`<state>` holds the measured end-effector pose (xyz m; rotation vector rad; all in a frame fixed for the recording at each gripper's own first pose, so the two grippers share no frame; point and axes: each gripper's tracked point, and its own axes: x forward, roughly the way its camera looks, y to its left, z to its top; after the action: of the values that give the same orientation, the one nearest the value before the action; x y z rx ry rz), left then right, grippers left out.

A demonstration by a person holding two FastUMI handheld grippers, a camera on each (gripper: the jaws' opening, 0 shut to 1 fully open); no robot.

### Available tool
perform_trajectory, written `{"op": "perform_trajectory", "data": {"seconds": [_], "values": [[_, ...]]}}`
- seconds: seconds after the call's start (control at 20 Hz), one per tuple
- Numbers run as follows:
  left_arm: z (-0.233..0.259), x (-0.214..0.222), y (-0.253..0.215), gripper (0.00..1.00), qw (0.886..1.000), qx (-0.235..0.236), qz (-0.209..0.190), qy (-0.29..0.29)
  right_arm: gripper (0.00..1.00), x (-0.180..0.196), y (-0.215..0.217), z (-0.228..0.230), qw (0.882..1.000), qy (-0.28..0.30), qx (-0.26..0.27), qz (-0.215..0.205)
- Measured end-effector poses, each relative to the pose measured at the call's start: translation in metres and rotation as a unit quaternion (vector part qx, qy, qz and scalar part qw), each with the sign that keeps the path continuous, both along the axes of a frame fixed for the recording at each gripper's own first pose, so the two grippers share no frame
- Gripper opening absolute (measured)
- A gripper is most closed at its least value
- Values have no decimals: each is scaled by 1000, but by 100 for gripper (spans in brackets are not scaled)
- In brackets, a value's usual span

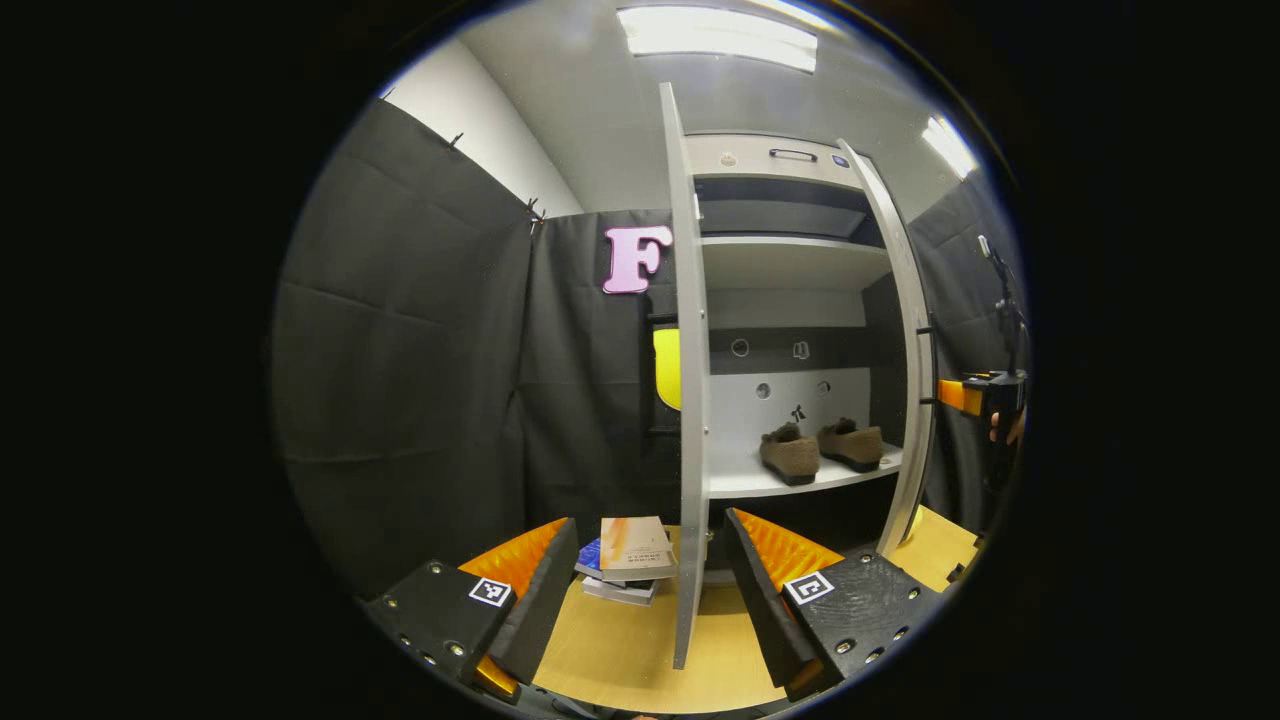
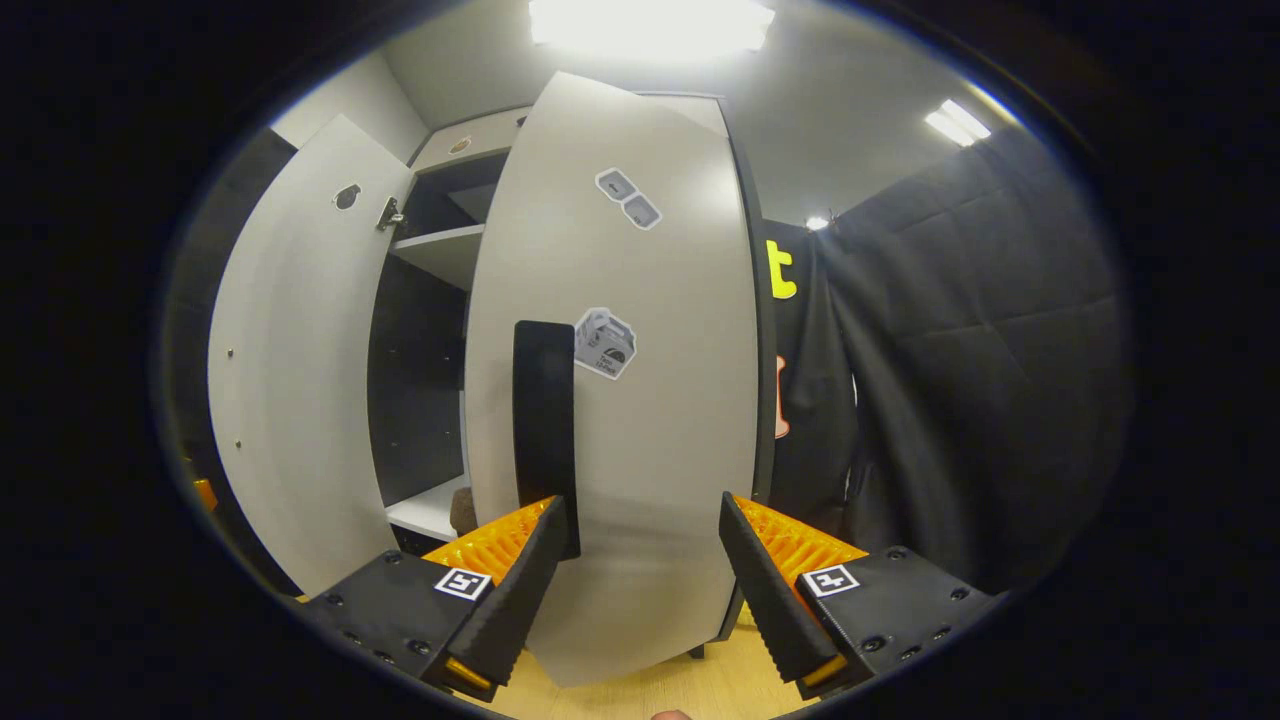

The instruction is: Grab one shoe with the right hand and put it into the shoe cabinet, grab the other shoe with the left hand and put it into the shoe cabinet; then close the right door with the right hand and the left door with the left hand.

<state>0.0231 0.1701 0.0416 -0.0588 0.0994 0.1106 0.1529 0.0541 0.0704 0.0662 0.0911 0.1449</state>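
Two brown shoes (image 1: 790, 455) (image 1: 852, 443) sit side by side on the lower white shelf (image 1: 740, 485) of the grey shoe cabinet (image 1: 790, 155). Both doors stand open. The left door (image 1: 690, 400) appears edge-on straight ahead of my left gripper (image 1: 651, 518), which is open and empty. My right gripper (image 2: 641, 498) is open, close to the outer face of the right door (image 2: 640, 380), just right of its black handle (image 2: 545, 430). In the left gripper view, the right gripper (image 1: 985, 395) and a hand show beyond the right door (image 1: 905, 350).
A small stack of books (image 1: 630, 560) lies on the wooden floor (image 1: 620, 650) left of the left door. Black cloth walls (image 1: 400, 350) close the booth on both sides. The left door (image 2: 290, 380) swings wide in the right gripper view.
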Motion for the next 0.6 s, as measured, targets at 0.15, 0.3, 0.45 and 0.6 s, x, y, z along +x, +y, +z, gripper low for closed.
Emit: {"op": "perform_trajectory", "data": {"seconds": [0.15, 0.3, 0.45, 0.6], "values": [[9, 14, 23, 80, 1000, 1, 18, -3, 97, -15, -12, -1, 1000, -3, 5, -5], [19, 29, 54, 80, 999, 5, 44, -10, 97, -36, -23, -10, 1000, -2, -1, -10], [33, 50, 83, 80, 997, 6, 69, -21, 97, -59, -34, -27, 1000, 11, -17, -13], [47, 76, 109, 80, 996, 6, 89, -31, 97, -83, -36, -43, 999, 33, -17, -9]]}}
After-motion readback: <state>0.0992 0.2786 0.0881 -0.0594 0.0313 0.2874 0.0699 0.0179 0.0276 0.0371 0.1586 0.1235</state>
